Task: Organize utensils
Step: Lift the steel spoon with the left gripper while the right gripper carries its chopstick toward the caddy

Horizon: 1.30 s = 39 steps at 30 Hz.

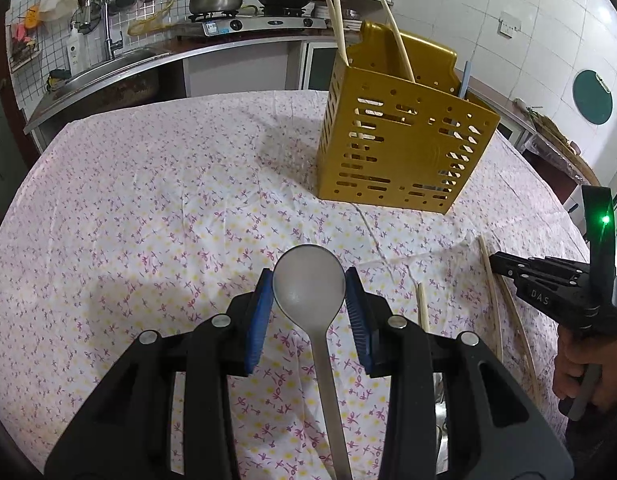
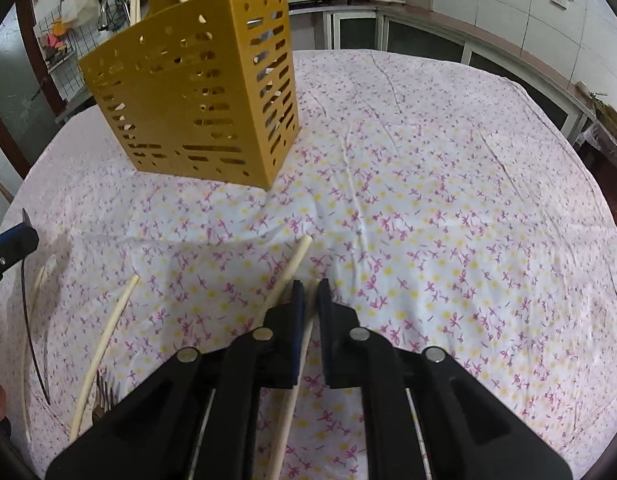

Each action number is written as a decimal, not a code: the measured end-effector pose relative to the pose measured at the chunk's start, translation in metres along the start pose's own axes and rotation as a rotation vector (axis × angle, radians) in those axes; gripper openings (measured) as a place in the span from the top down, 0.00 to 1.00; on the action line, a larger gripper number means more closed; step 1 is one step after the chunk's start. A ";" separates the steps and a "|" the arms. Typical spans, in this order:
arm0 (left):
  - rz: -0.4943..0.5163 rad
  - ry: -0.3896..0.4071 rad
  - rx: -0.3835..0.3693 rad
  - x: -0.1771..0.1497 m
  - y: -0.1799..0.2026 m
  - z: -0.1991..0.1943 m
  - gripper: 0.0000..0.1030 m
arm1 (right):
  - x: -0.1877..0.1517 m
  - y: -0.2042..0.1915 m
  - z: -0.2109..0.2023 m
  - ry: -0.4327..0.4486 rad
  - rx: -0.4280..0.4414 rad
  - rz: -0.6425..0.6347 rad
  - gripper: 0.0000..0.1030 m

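Chopstick (image 2: 298,354) sits between your right gripper (image 2: 310,292) pads, jaws nearly pressed together on it, low over the floral tablecloth (image 2: 448,200). Long axis runs along the fingers, tip just past the pads, pointing up-table, to the right of the yellow caddy (image 2: 196,92). A second chopstick (image 2: 286,276) lies touching the left pad; it could drag along or get knocked. A thin pinch may let the stick swivel on lifting. Your left gripper (image 1: 308,300) holds a metal spoon (image 1: 310,284) by its bowl, pads snug on both sides, handle trailing back; it may slip.
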<state>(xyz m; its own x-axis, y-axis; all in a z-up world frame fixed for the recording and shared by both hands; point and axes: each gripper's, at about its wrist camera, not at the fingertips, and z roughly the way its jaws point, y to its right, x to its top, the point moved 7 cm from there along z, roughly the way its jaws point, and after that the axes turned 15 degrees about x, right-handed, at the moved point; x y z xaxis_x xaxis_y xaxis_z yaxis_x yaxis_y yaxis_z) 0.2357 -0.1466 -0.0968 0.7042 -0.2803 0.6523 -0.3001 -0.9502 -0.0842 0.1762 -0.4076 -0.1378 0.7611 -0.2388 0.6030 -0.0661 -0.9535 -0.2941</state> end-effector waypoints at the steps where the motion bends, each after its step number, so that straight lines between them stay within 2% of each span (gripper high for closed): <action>1: 0.001 -0.001 -0.001 -0.001 0.000 0.001 0.66 | -0.001 -0.001 0.000 -0.003 0.003 0.003 0.90; 9: 0.005 -0.013 -0.009 -0.004 0.003 0.005 0.66 | -0.002 -0.001 0.000 0.007 -0.008 0.000 0.90; 15: 0.008 -0.011 -0.013 -0.003 0.004 0.003 0.66 | 0.002 -0.002 0.001 0.033 0.003 0.005 0.95; 21: -0.005 0.013 -0.002 0.005 -0.004 -0.006 0.66 | 0.018 -0.009 -0.031 0.121 0.034 -0.004 0.95; 27: -0.014 0.044 -0.001 0.015 -0.008 -0.018 0.66 | 0.037 -0.021 -0.075 0.249 0.095 -0.015 0.95; 31: -0.017 0.061 -0.003 0.021 -0.009 -0.025 0.66 | 0.050 -0.029 -0.103 0.328 0.106 -0.028 0.95; 39: -0.019 0.091 -0.006 0.028 -0.009 -0.038 0.66 | 0.058 -0.040 -0.138 0.420 0.103 -0.063 0.95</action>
<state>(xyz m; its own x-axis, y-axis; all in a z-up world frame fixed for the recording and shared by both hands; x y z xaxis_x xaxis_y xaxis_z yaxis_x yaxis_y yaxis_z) 0.2336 -0.1402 -0.0489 0.6485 -0.2483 0.7195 -0.2912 -0.9543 -0.0669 0.1343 -0.4090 0.0114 0.4316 -0.2552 0.8652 0.0526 -0.9504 -0.3066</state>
